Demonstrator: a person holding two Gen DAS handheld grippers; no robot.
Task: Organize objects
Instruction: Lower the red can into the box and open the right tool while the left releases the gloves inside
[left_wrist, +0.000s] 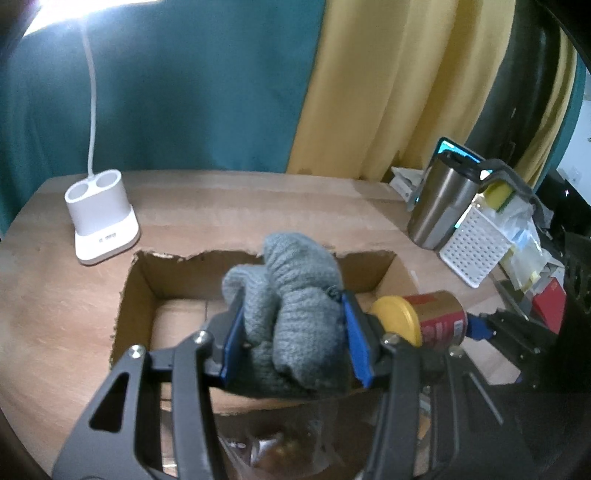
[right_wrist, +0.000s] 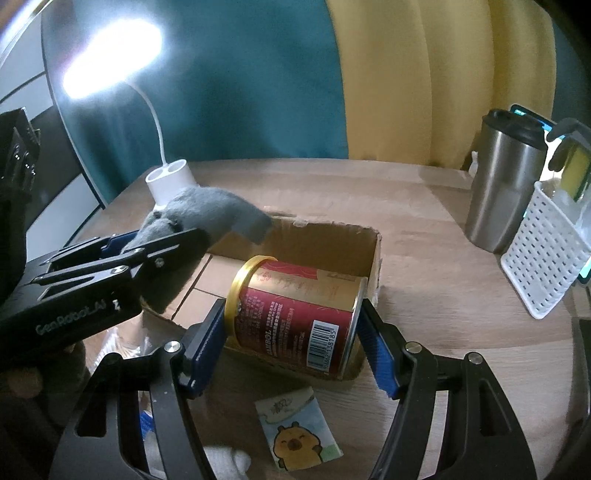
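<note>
My left gripper (left_wrist: 295, 336) is shut on a grey knitted cloth (left_wrist: 295, 306) and holds it over the open cardboard box (left_wrist: 136, 288). It also shows in the right wrist view (right_wrist: 125, 247), with the cloth (right_wrist: 207, 214) above the box's left end. My right gripper (right_wrist: 291, 332) is shut on a red and gold can (right_wrist: 295, 306) with a yellow lid, lying sideways over the box's (right_wrist: 332, 236) near right corner. The can (left_wrist: 432, 317) also shows in the left wrist view, right of the cloth.
A white lamp base (left_wrist: 101, 218) stands behind the box at left. A steel tumbler (right_wrist: 502, 184) and a white perforated basket (right_wrist: 543, 251) stand at right. A small packet with a cartoon animal (right_wrist: 299, 432) lies on the wooden table (right_wrist: 443, 314) in front of the box.
</note>
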